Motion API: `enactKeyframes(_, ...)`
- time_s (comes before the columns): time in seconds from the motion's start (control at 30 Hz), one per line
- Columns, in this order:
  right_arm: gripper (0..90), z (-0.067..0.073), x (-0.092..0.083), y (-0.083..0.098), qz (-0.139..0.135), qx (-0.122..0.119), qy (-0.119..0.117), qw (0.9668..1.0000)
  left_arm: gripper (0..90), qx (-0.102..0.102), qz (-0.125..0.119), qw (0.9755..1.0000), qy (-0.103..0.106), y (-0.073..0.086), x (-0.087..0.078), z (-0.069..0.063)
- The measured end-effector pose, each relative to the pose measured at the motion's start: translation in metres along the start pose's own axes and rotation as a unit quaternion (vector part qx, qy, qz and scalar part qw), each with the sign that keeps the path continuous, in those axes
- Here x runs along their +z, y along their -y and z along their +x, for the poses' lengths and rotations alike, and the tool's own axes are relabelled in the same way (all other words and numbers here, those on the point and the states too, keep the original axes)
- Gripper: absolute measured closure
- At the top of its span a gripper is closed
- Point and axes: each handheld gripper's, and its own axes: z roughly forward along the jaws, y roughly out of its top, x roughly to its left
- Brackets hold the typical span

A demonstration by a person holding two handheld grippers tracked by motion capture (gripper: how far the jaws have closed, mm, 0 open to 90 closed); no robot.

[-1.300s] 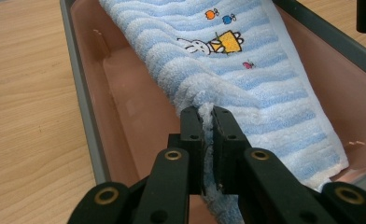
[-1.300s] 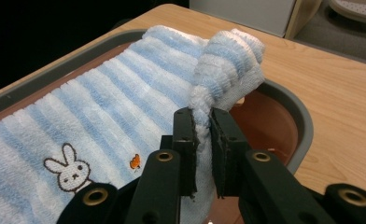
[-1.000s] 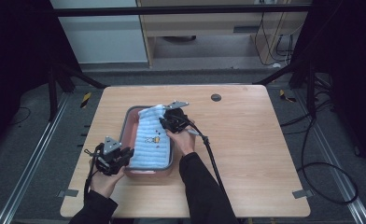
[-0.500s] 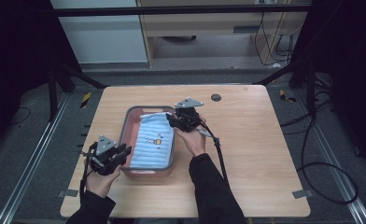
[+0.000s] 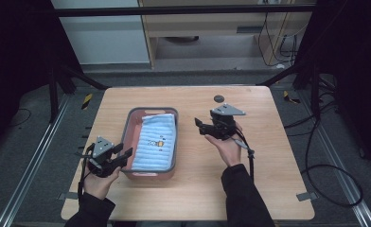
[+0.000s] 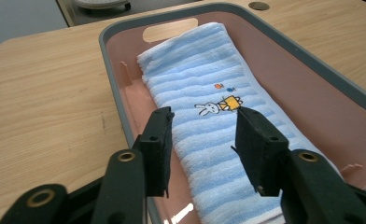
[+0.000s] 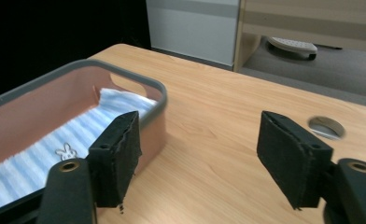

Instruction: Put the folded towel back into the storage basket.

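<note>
Lying folded inside the pink bin (image 5: 135, 124) at table centre, the blue striped towel (image 5: 156, 142) has the left gripper (image 5: 125, 156) gaping empty at its 8 o'clock and the right gripper (image 5: 198, 126), jaws wide, at 3 o'clock.

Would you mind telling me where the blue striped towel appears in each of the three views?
High view: the towel lies in the tray, left of centre on the table.
Left gripper view: the towel runs from upper middle to bottom, past the open gripper.
Right gripper view: the towel is at lower left, inside the tray.
Shared landmark: the rabbit picture on the towel.
</note>
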Motion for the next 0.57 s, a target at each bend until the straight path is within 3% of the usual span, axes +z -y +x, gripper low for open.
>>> enactKeyframes(0.23, 26.2, -0.03, -0.035, 0.023, 0.001, 0.019, 0.017, 0.9997, 47.5, 0.001, -0.009, 0.9999, -0.008, 0.0, -0.001, 0.004)
enactKeyframes(0.57, 22.0, -0.061, -0.073, 0.06, 0.023, 0.018, 0.051, 0.9983, 39.5, -0.005, -0.013, 0.9998, -0.014, 0.002, -0.003, 0.016)
